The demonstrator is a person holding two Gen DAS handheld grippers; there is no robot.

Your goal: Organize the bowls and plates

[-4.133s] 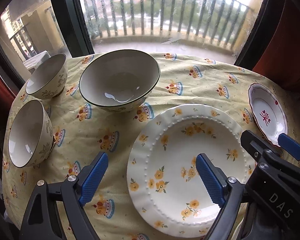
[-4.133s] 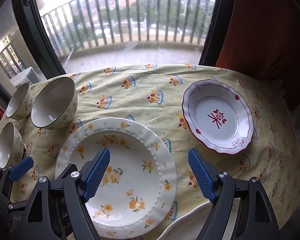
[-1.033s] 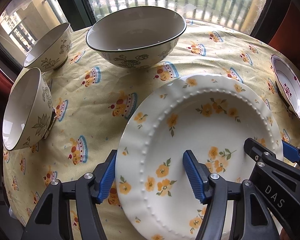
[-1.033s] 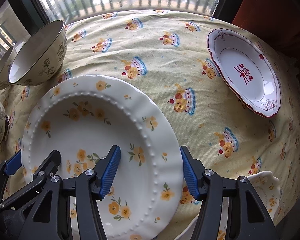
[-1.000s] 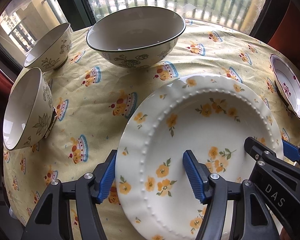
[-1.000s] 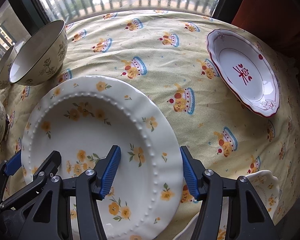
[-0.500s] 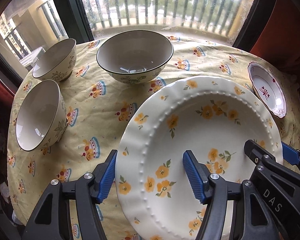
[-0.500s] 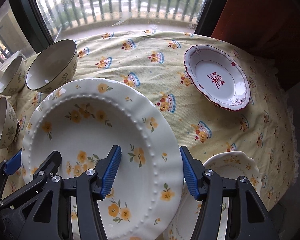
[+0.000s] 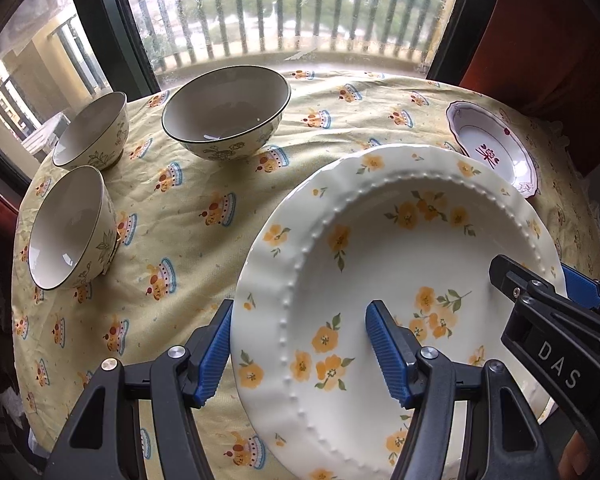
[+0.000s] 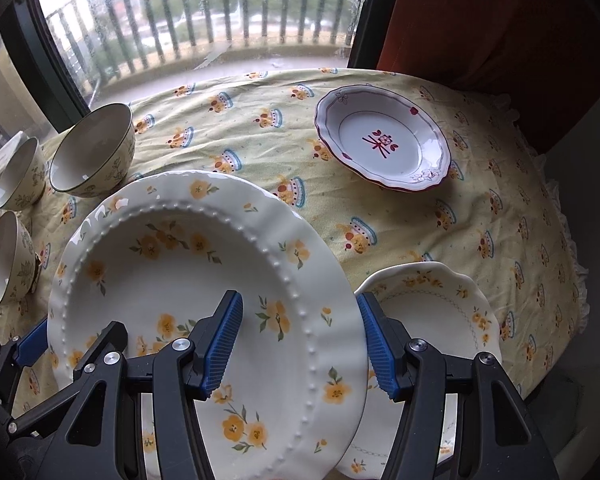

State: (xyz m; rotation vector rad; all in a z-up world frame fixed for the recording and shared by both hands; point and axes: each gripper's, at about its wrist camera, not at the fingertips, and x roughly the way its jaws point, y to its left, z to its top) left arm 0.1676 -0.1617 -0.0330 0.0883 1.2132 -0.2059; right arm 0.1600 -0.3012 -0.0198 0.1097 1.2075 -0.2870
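- Two grippers clamp one large yellow-flowered plate [image 9: 400,264] from opposite sides, holding it off the tablecloth [image 9: 188,240].
- Low in the left wrist view, the left gripper [image 9: 298,350] has the plate's left rim between its blue pads: one pad sits outside the edge, the other on the plate's inner face.
- Low in the right wrist view, the right gripper [image 10: 300,340] grasps the plate's right rim the same way, one pad on the inner face and one outside the edge.
- Just right of that gripper, a smaller flowered plate [image 10: 432,320] lies on the cloth, partly under the raised plate.
- At the left of the left wrist view stand two small bowls: the nearer small bowl [image 9: 70,226] at mid-left, the farther small bowl [image 9: 92,130] above it.
- A large dark-rimmed bowl [image 9: 226,110] stands in the upper centre of that view, apart from the raised plate.
- A red-patterned plate [image 10: 382,144] lies upper right in the right wrist view, well apart from the held plate.
- Beyond the table, a window [image 10: 204,12] shows balcony railings.
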